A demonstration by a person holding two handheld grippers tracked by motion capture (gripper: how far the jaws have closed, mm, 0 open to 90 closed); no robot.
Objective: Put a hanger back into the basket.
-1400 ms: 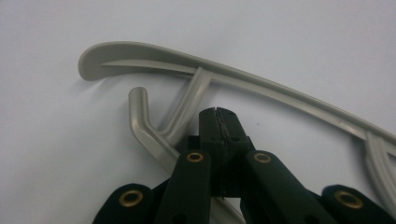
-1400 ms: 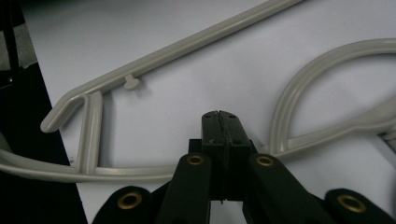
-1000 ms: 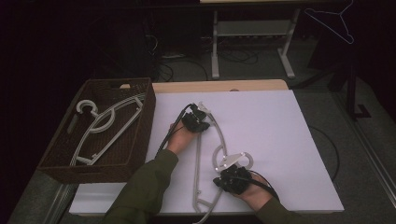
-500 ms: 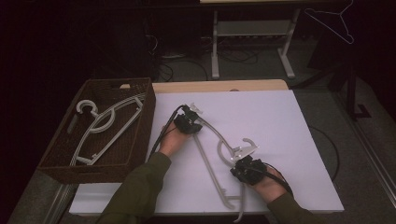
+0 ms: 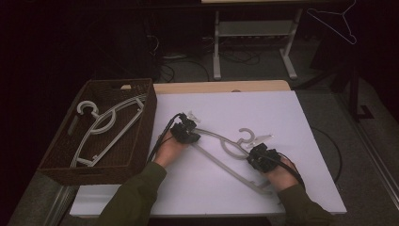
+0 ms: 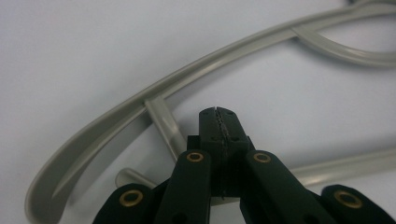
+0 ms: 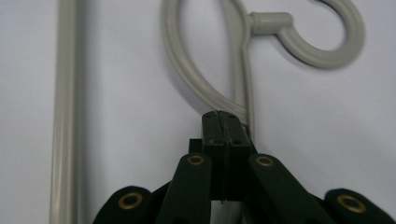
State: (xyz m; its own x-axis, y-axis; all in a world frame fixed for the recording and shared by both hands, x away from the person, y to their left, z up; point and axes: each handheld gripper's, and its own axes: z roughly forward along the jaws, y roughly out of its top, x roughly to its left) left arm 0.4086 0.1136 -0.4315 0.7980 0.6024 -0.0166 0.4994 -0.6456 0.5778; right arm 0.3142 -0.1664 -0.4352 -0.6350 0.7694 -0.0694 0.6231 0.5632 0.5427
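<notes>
Rotation of the grey hanger [image 5: 226, 153] on the white tabletop [image 5: 301, 122] is what has changed over the last second: a second ago the hanger lay nearly lengthwise toward the person, with its far end at the left gripper [image 5: 185, 132] and its hook by the right gripper [image 5: 262, 157] near the front edge; now it is spread diagonally, the left hand having been drawn toward the basket side and the right hand swung out to the right. In the left gripper view the fingers [image 6: 219, 128] are seen pressed together with no gap, above the curved shoulder end of the hanger [image 6: 154, 93], and it cannot be told for certain whether plastic is pinched beneath them. In the right gripper view the fingers [image 7: 224, 128] are likewise closed, their tip set against the loop [image 7: 196, 79] below the hook [image 7: 322, 42], probably clamped on it, though the contact is hidden. A brown wicker basket [image 5: 141, 141] holding other hangers [image 5: 106, 125] stands just left of the tabletop. From this it is judged that the hanger has been brought more nearly into line with those hangers, so a lift and carry to the left is likely what remains
</notes>
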